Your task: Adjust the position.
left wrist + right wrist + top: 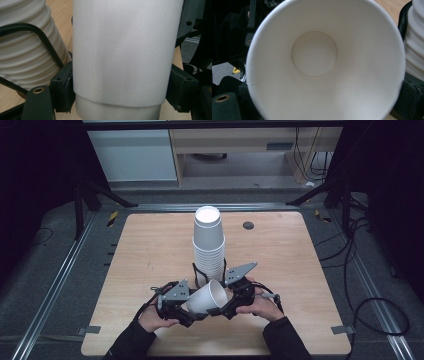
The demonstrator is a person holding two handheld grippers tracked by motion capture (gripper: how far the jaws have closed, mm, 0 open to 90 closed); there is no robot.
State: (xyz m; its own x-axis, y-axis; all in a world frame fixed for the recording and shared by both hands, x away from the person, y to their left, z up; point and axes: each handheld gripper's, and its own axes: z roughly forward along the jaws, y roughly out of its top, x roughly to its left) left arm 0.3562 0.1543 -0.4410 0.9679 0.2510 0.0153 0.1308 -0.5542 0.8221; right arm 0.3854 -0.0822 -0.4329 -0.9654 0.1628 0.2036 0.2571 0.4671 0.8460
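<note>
A single cup lies tilted between the left gripper and right gripper, just before the cup stack standing mid-counter.

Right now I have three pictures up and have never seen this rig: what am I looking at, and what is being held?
A person at a wooden table holds a two-jaw claw in each hand. The wide picture looks down from above; each of the other two comes from a camera riding on one claw. A stack of paper cups stands upside down mid-table. In front of it, the left claw grips a single cup across its wall, tipped on its side. The right claw sits at that cup's mouth, its camera looking straight inside.
</note>
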